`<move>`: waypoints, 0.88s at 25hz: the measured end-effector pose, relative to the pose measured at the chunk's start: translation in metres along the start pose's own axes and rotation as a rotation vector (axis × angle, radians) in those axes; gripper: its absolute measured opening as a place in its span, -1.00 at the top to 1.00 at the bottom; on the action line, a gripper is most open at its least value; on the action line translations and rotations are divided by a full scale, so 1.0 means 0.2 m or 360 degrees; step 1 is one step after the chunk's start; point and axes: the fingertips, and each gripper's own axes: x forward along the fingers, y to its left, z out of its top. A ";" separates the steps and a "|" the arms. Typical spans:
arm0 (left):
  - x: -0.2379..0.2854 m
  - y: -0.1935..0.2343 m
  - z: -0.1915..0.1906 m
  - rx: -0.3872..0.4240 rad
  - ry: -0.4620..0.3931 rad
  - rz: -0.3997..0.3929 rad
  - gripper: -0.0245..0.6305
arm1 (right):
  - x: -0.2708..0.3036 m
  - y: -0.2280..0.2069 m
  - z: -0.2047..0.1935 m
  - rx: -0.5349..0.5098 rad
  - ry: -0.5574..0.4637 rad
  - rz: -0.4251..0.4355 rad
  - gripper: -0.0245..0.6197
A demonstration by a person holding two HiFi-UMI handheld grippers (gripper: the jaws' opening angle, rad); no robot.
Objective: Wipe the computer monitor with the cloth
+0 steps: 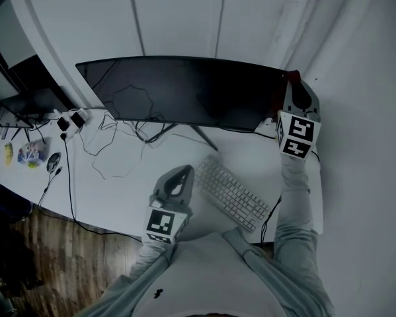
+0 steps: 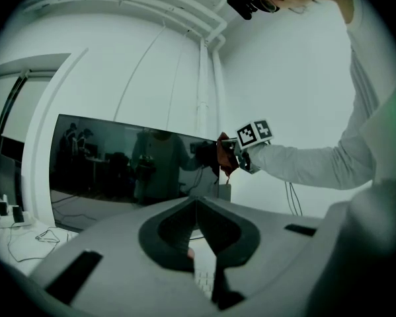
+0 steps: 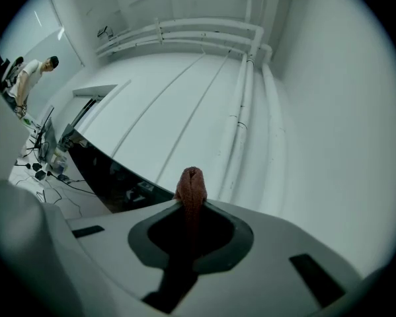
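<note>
Between right hand-held gripper (image 3: 192, 202) jaws sits pinched cloth (image 3: 191, 182).

Dim bluish light; monitor (image 2: 118, 167) mirrors the room; fisheye edges vignette black.

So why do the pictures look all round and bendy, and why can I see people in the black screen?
Left gripper view: the wide lens bends everything and blacks out the corners; the dark, glossy monitor mirrors the room like glass. Right gripper view: same bend, so the pipes curve, and the close cloth looks soft. Head view: dim, bluish, less bent.
</note>
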 end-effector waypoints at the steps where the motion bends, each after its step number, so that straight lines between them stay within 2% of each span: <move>1: -0.01 0.00 0.00 -0.0009 0.0002 0.0011 0.86 | 0.00 0.00 0.01 0.0001 -0.0009 -0.0002 0.81; 6: -0.03 0.03 -0.01 0.0004 0.0004 0.0032 0.86 | 0.01 0.00 0.04 -0.0023 -0.0017 -0.0017 0.81; 12: -0.05 0.06 -0.01 0.0003 0.0013 0.0001 0.86 | 0.03 0.14 0.15 -0.0174 -0.0026 0.0039 0.81; 17: -0.10 0.17 -0.02 -0.0017 0.0005 0.0042 0.86 | 0.10 0.43 0.28 -0.0304 -0.0045 0.0194 0.81; 22: -0.22 0.36 -0.06 -0.0048 0.0021 0.0130 0.86 | 0.14 0.74 0.39 -0.0295 -0.0085 0.0298 0.81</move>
